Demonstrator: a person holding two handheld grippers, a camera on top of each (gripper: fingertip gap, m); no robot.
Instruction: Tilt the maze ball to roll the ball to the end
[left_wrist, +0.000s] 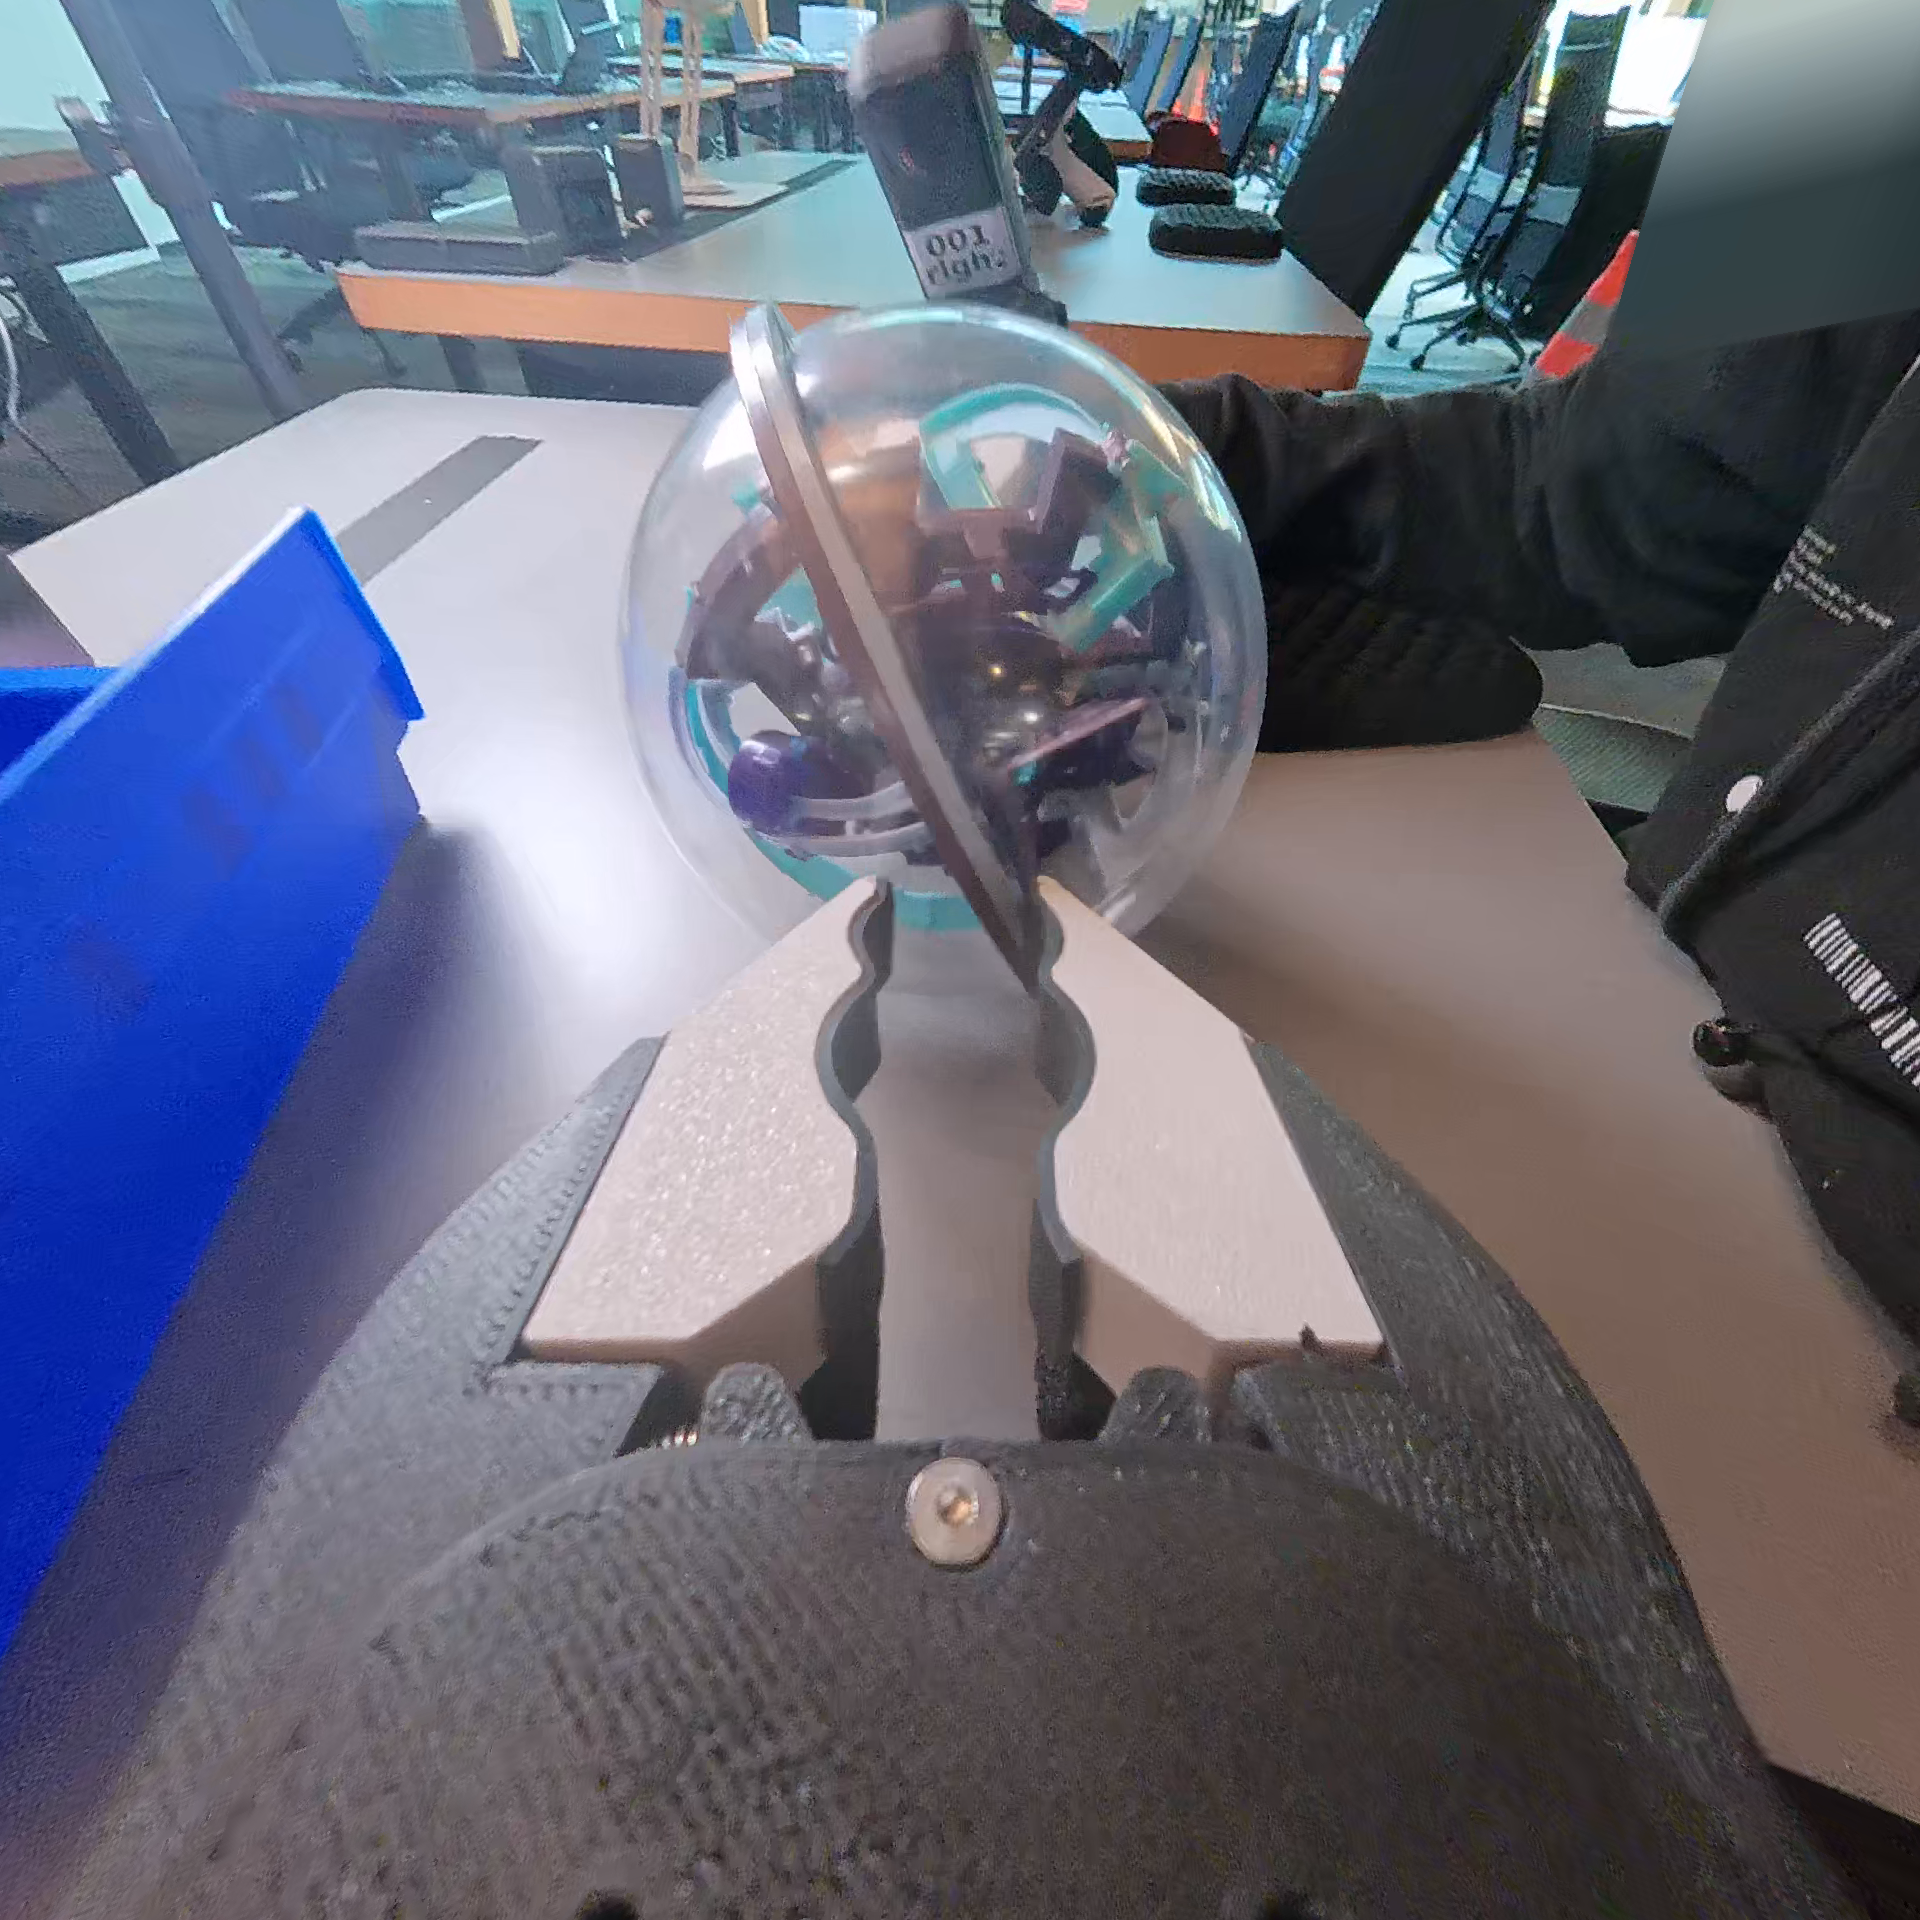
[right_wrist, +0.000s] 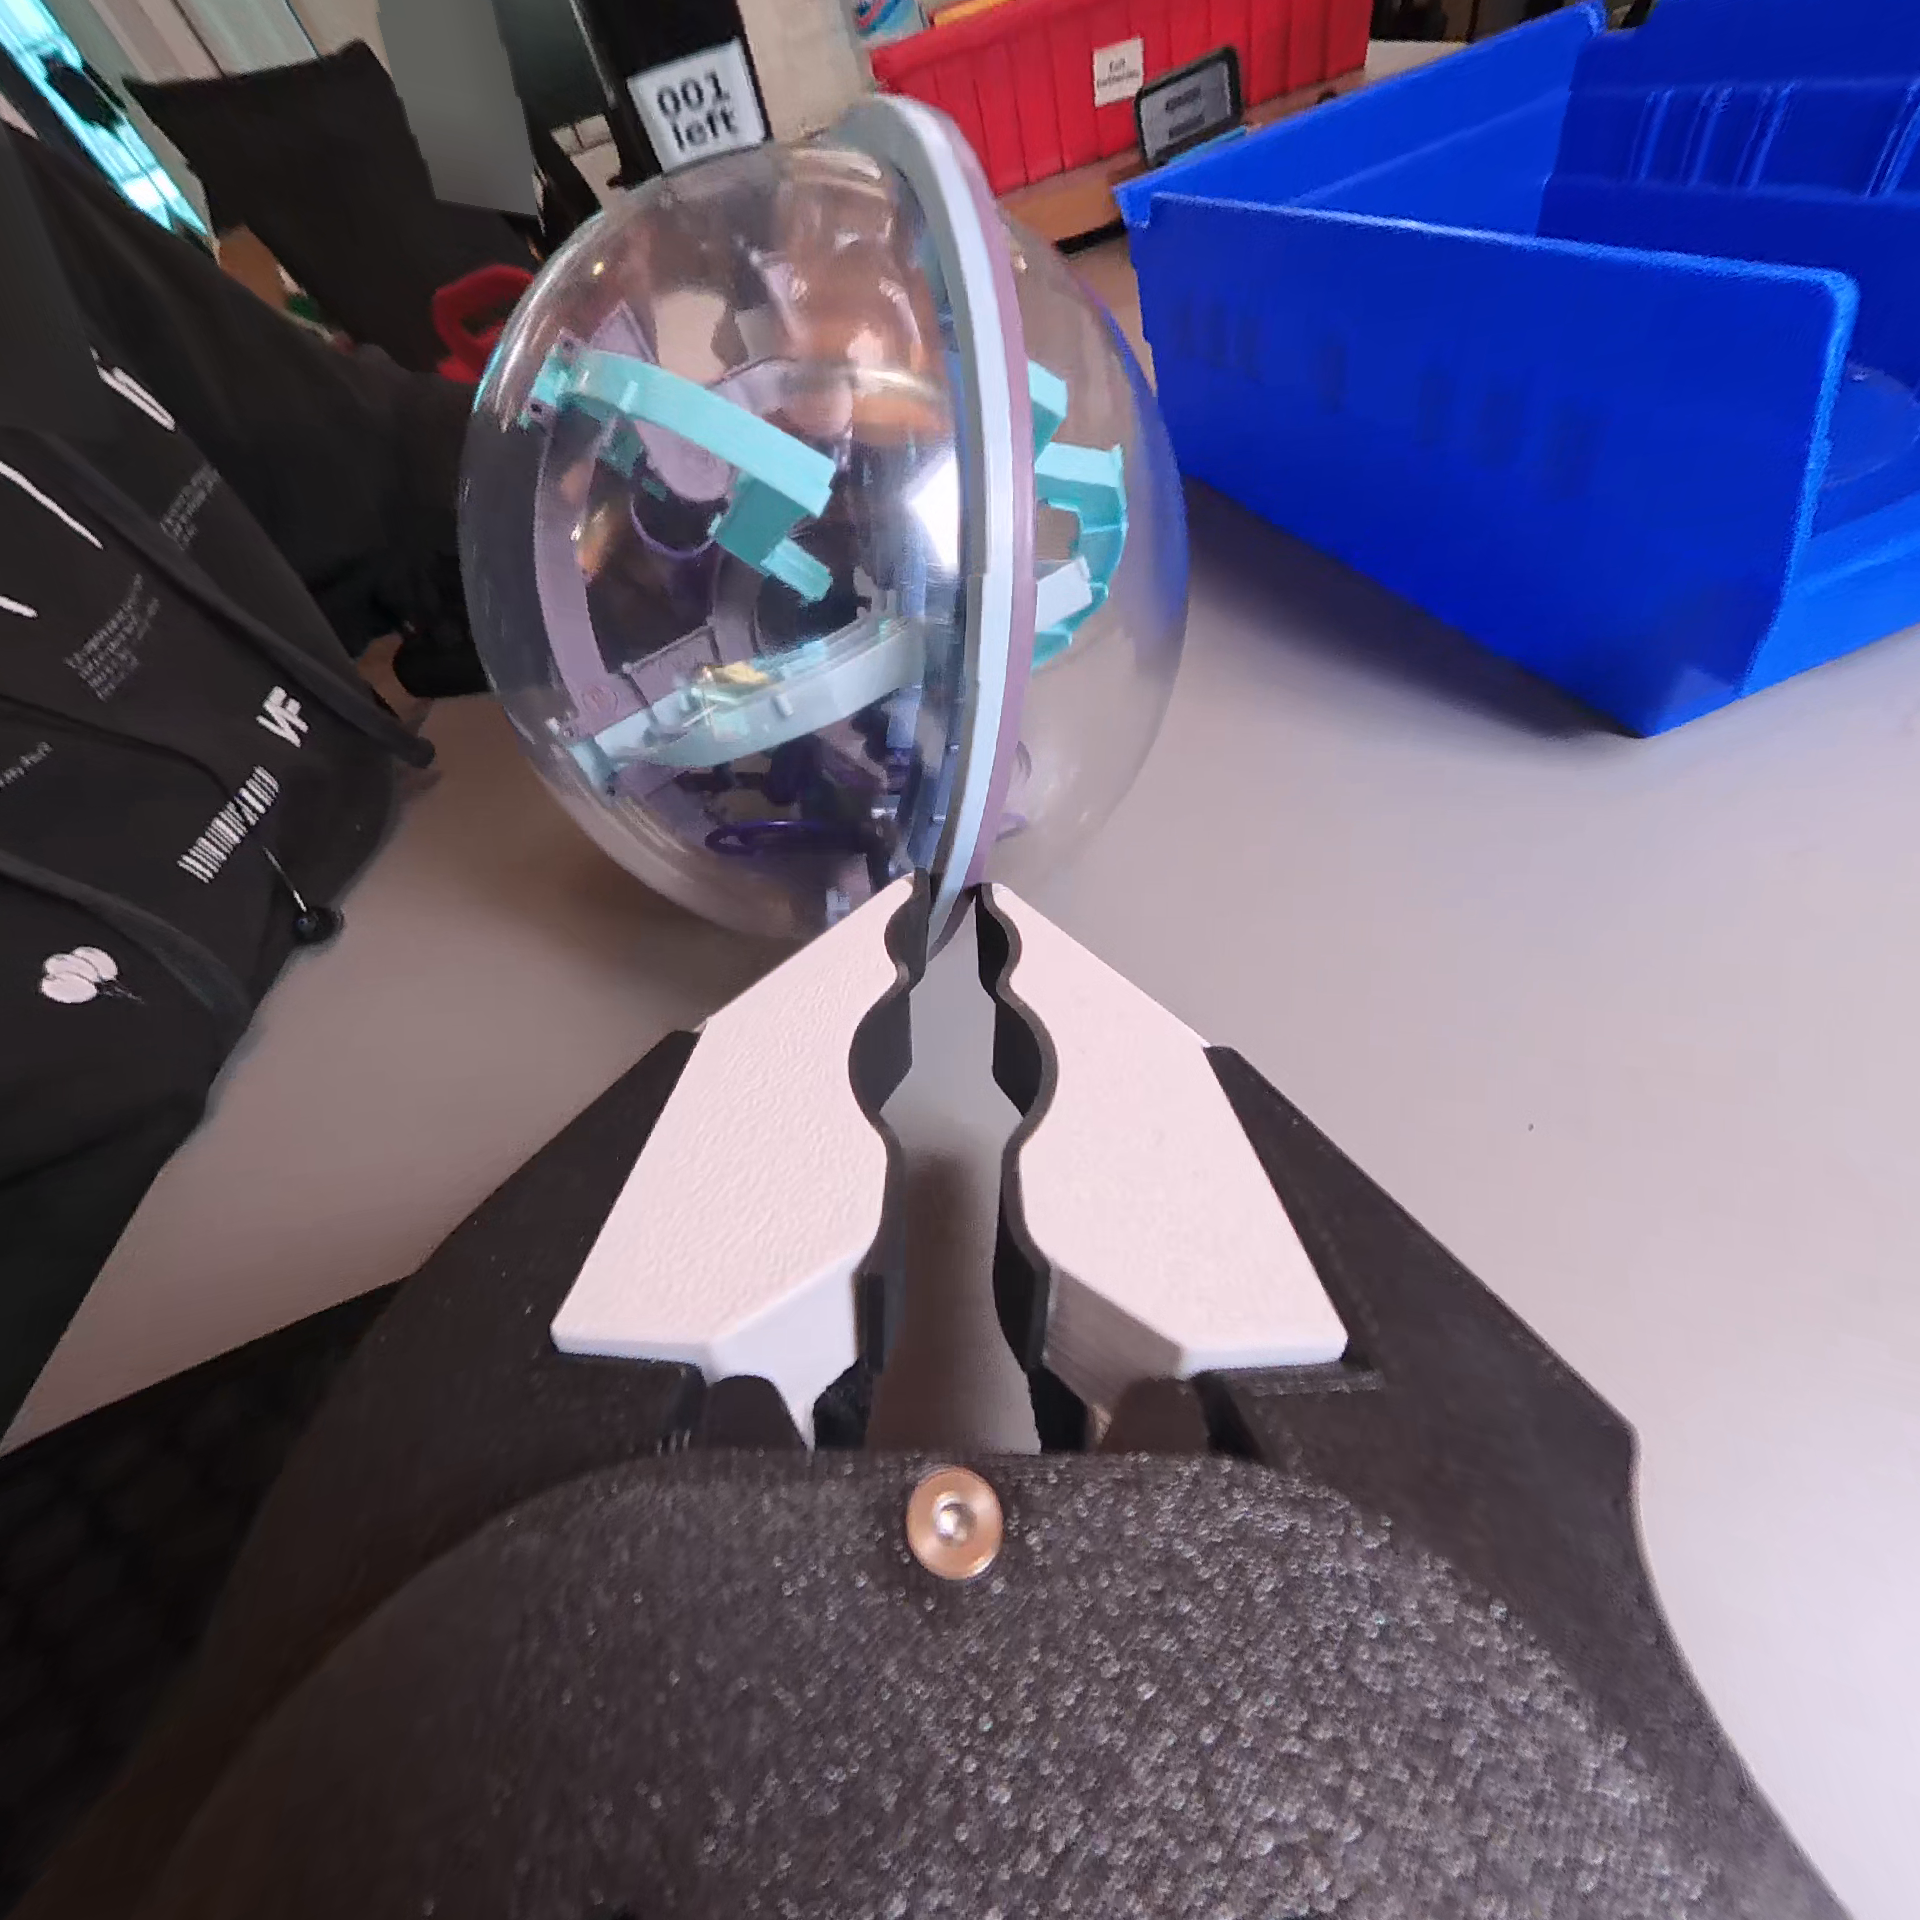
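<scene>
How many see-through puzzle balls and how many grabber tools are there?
Maze ball: 1
Grippers: 2, the left gripper and the right gripper
Total: 3

My left wrist camera looks forward along my left fingers (left_wrist: 717, 1143), close over the grey table (left_wrist: 1455, 1039), at the clear plastic maze ball (left_wrist: 940, 623) just beyond my fingertips. My right wrist camera looks along my right fingers (right_wrist: 758, 1143) from the opposite side, equally near. Both views share the ball (right_wrist: 821, 499), the table and the blue plastic bin (left_wrist: 187, 883), left of my left fingers, right of my right (right_wrist: 1507, 436).
</scene>
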